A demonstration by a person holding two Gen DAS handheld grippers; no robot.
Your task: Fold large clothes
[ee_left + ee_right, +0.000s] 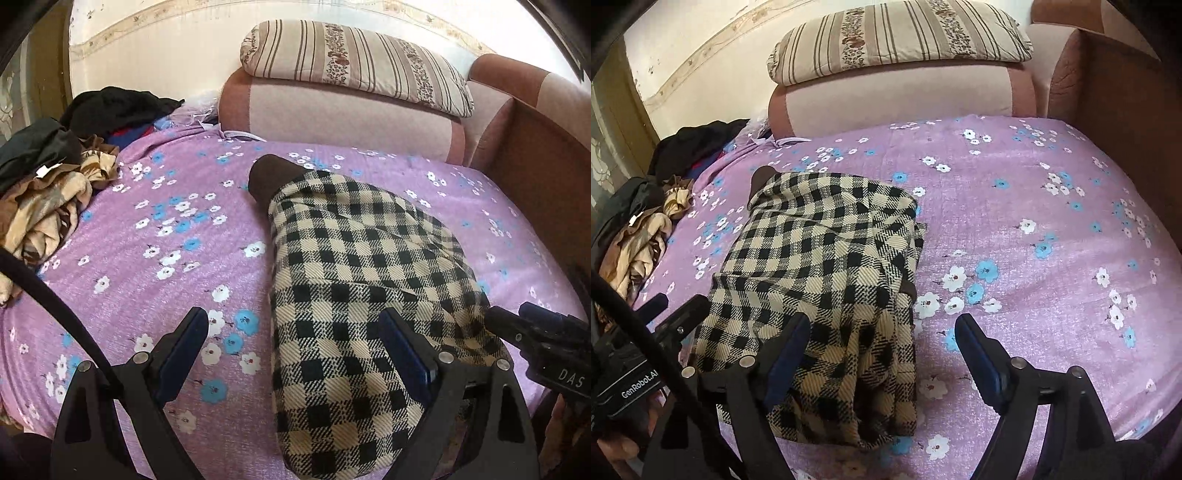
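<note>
A black-and-cream checked garment (354, 266) lies folded into a long bundle on the purple flowered bedsheet (155, 251). Brown lining (269, 177) shows at its far end. My left gripper (293, 317) hovers open over the bundle's near left edge, with nothing pinched between its pads. The right gripper's tip (535, 332) shows at the bundle's right side. In the right wrist view the checked garment (820, 266) lies left of centre, and my right gripper (882, 321) stands open above its near right edge, pads not pressing on the cloth. The left gripper (676, 314) is at the far left.
A heap of dark and tan clothes (48, 192) lies at the bed's left edge. A striped pillow (351, 62) rests on a pink bolster (332, 122) at the back. A brown padded frame (535, 166) borders the right side. Bare sheet (1034, 221) stretches to the garment's right.
</note>
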